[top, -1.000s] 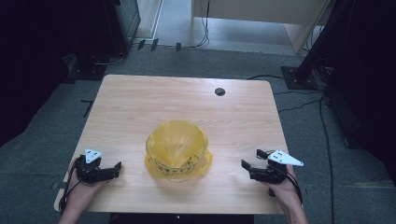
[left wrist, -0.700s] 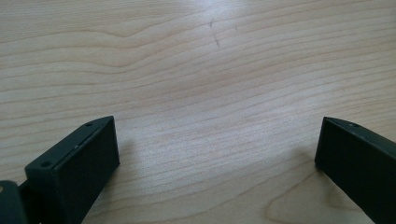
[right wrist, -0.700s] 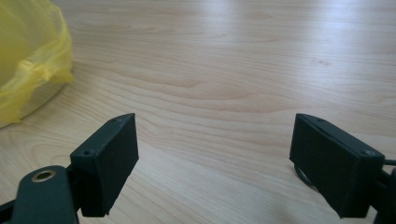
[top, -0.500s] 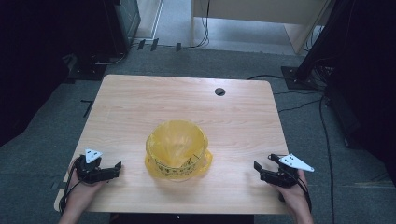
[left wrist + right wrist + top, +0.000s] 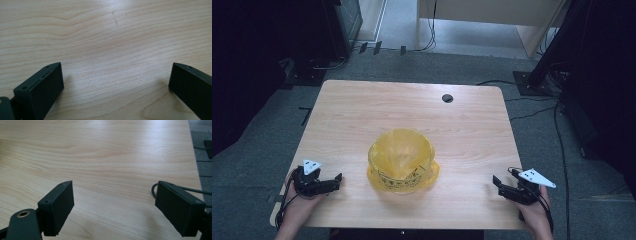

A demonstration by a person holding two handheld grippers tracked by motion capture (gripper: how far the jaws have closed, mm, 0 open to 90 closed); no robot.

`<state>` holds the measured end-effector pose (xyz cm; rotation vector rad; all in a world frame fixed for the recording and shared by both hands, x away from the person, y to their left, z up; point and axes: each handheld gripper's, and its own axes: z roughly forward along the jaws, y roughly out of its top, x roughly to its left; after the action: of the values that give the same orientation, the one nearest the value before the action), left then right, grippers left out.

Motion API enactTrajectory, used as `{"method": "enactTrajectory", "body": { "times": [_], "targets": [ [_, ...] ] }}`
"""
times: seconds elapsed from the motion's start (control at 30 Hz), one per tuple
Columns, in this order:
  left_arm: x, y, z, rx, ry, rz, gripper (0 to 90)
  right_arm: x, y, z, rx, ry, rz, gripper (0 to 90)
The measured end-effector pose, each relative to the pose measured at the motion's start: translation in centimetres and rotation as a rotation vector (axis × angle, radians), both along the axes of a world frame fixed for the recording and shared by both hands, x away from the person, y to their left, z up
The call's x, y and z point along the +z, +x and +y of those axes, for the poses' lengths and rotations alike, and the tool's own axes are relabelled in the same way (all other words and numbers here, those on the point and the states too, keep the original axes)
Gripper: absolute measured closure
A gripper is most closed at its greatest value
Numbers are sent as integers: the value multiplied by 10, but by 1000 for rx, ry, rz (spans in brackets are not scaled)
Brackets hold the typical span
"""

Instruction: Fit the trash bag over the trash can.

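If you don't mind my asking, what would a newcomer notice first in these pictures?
The eye goes first to the yellow bag, standing open like a bowl at the middle of the wooden table. Next come the two grippers near the front edge, the left gripper and the right gripper, each with jaws open and apart from the bag. A small dark hole sits near the far edge.

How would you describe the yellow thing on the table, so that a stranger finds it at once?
Look at the wooden table. Near its middle, between the two tongs, stands a translucent yellow bag, open on top like a bowl. It alone is coloured, with black print low on its front.
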<state>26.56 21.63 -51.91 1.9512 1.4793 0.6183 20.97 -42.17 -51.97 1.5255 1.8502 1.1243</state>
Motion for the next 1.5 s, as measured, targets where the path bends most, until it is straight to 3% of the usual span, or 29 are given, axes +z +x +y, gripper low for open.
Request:
{"method": "enactTrajectory", "body": {
  "times": [0.27, 0.47, 0.57, 0.8, 1.5],
  "targets": [
    [0, 0, 0, 0, 0, 0, 0, -2, -2, -12, -63, -19, 28, 159],
    [0, 0, 0, 0, 0, 0, 0, -4, 1, -10, -114, -84, 105, 162],
    [0, 0, 0, 0, 0, 0, 0, -5, 3, -10, -119, -87, 134, 161],
    [0, 0, 0, 1, 0, 0, 0, -5, 2, -6, -140, -131, 134, 193],
    [0, 1, -1, 11, 1, -1, 0, -5, 3, -6, -149, -132, 139, 174]
  ]
}}
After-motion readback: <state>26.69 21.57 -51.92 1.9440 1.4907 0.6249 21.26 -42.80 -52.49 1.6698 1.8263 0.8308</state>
